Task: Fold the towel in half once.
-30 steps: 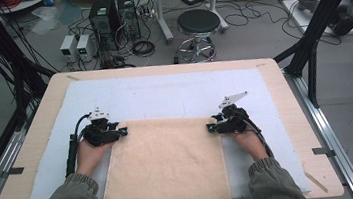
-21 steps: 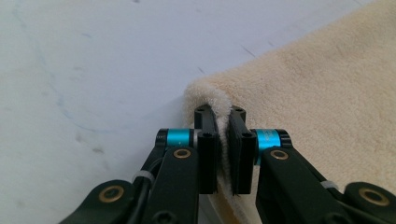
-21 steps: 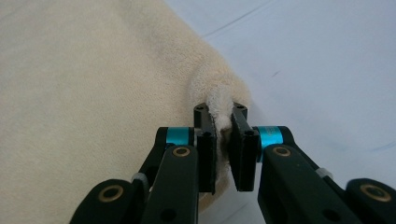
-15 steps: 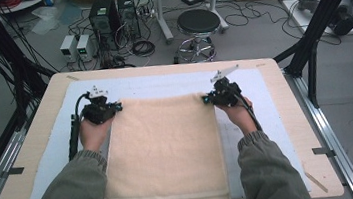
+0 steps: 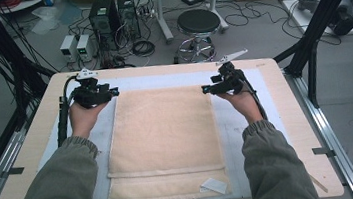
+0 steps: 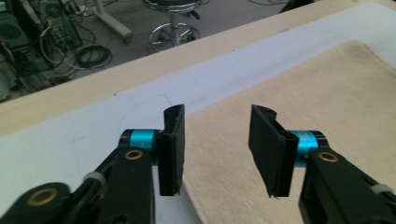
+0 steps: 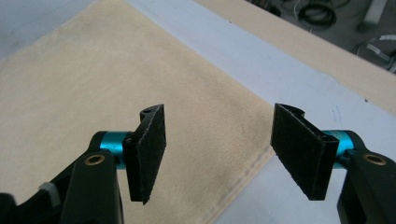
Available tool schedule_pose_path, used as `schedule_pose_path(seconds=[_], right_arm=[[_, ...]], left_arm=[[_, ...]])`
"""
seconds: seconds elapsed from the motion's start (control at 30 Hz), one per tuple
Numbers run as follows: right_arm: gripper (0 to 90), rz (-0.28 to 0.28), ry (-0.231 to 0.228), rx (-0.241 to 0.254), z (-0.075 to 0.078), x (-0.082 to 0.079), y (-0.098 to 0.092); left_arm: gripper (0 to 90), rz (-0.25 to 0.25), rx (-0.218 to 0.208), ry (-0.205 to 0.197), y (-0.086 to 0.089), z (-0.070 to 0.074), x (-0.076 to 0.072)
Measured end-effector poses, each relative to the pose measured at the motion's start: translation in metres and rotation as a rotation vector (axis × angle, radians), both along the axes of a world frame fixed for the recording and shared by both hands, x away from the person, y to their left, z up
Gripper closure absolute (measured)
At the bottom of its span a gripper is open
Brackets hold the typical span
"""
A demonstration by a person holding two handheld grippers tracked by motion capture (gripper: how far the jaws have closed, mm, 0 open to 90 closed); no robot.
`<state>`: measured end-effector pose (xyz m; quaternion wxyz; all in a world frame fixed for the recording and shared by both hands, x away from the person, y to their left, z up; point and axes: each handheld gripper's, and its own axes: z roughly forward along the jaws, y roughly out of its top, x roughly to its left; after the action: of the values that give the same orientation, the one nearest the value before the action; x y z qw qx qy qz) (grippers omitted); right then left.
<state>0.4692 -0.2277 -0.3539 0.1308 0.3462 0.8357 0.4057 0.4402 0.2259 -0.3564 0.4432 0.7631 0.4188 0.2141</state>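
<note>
Both grippers (image 5: 113,92) (image 5: 203,90), jaws just opening empty, are lifting off the far-folded soft, limp towel (image 5: 163,131); regrip corners.

Even, soft overhead light falls on the table (image 5: 44,145), casting faint shadows and no glare. The high view is slightly grainy; far floor clutter blurs in both gripper views.

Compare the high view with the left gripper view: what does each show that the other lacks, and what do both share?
High view alone: both hands, the right gripper, the towel's folded near edge with a white label, and computer towers. Left gripper view alone: the left gripper close up, black pads apart, nothing between them, above the towel's corner. Shared: the beige towel, the white mat, the stool.
</note>
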Motion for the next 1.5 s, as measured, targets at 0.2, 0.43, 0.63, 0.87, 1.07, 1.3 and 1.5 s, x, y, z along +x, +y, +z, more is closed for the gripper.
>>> schedule_pose_path(seconds=[0.2, 0.43, 0.63, 0.87, 1.07, 1.3, 1.5], right_arm=[[29.9, 0.074, -0.009, 0.014, -0.002, -0.039, 0.002], [28.8, 0.094, -0.058, -0.008, -0.011, -0.088, -0.013], [24.8, 0.128, -0.037, -0.039, -0.018, -0.118, -0.017], [27.6, 0.175, -0.078, -0.014, -0.032, -0.155, -0.015], [30.1, 0.209, -0.063, -0.002, -0.053, -0.167, -0.007], [44.6, 0.259, -0.028, -0.008, -0.072, -0.173, -0.001], [58.0, 0.299, -0.007, -0.076, -0.08, -0.173, 0.007]], left_arm=[[48.1, -0.082, -0.005, 0.002, 0.001, -0.014, -0.033], [40.3, -0.152, 0.014, -0.029, 0.005, -0.019, -0.075], [36.7, -0.197, 0.03, -0.039, 0.01, -0.028, -0.107], [35.3, -0.216, 0.002, -0.031, 0.02, -0.048, -0.141], [35.6, -0.252, 0.012, -0.006, 0.019, -0.057, -0.159], [48.2, -0.33, 0.046, 0.067, 0.014, -0.073, -0.166], [56.8, -0.378, 0.078, 0.097, 0.009, -0.081, -0.167]])
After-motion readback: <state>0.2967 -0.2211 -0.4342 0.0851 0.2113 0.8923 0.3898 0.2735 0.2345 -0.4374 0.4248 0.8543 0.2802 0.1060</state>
